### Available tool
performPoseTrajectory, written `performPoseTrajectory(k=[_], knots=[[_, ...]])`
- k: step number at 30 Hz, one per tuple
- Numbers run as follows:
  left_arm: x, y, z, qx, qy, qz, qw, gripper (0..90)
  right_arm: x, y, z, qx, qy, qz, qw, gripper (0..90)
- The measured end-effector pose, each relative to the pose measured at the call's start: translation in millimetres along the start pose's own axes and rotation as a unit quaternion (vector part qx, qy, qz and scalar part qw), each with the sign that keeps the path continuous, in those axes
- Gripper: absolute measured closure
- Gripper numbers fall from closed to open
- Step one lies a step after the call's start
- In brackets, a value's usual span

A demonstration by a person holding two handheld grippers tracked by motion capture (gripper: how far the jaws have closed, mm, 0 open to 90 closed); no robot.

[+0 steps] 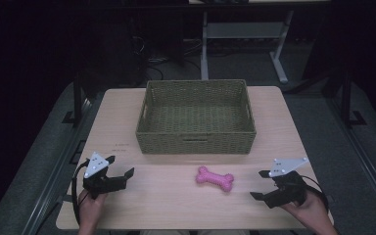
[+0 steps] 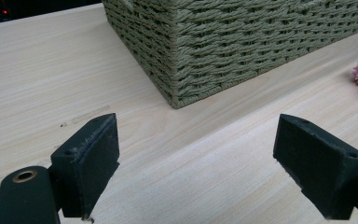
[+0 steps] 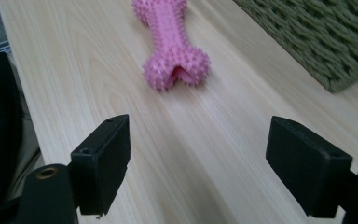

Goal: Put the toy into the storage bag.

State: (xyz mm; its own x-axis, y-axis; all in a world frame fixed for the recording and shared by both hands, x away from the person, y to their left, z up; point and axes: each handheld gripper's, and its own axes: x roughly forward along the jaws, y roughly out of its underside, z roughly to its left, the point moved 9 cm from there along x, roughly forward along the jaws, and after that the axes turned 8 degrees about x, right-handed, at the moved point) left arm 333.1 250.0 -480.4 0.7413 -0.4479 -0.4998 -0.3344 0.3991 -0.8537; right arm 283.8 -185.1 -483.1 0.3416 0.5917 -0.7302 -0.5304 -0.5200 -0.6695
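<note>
High view: pink spiky rubber bone (image 1: pixel 215 178) lying flat on pale wood-grain table (image 1: pixel 176 205), just at 6 o'clock from the woven green rectangular basket (image 1: pixel 196 139), apart from it. Left gripper (image 1: pixel 119 165) at 9 o'clock of the bone, right gripper (image 1: pixel 261 184) at 3 o'clock, both released wide, nothing between the blocky black jaws. Right gripper view: nubby bone (image 3: pixel 172 44) at 12 o'clock, far end cut off. Left gripper view: basket corner (image 2: pixel 177 70), sliver of pink at 3 o'clock

Both grippers are showing matte black bodies — the left gripper (image 1: pixel 122 166) and right gripper (image 1: pixel 259 184) each carrying a grey three-cornered plate dotted with dark holes; black cables are trailing back — brass-ringed screw holes are glinting beside blocky pads.
</note>
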Motion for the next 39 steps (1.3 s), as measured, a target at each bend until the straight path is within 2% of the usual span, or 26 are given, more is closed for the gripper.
performPoseTrajectory(k=[9,12,25,26,28,30,39], knots=[[0.1,-0.4,0.4,0.001,0.0,-0.002,1.0,13.9,14.4,-21.2,7.0,-0.023,-0.033,0.029,0.9988,20.7],[0.3,0.0,0.9,0.001,0.0,-0.001,1.0,13.9,20.4,-24.9,6.5,-0.028,-0.039,0.044,0.9979,20.6],[0.5,-0.7,1.3,0.001,0.0,-0.002,1.0,13.9,37.4,-44.2,9.6,-0.054,-0.061,0.076,0.9938,20.2],[0.5,-0.8,1.5,0.001,0.0,-0.002,1.0,13.9,41.4,-47.7,11.0,-0.065,-0.064,0.081,0.9925,20.0],[0.5,-0.9,1.6,0.001,-0.001,-0.003,1.0,13.9,42.9,-49.6,12.9,-0.065,-0.068,0.084,0.992,20.1],[0.6,-1.3,1.6,0.0,-0.001,-0.003,1.0,13.9,48.2,-55.9,16.7,-0.076,-0.073,0.091,0.9902,20.1],[0.5,-1.9,2.5,0.0,-0.002,-0.005,1.0,13.9,61.4,-73.5,25.1,-0.098,-0.089,0.105,0.9855,20.2]])
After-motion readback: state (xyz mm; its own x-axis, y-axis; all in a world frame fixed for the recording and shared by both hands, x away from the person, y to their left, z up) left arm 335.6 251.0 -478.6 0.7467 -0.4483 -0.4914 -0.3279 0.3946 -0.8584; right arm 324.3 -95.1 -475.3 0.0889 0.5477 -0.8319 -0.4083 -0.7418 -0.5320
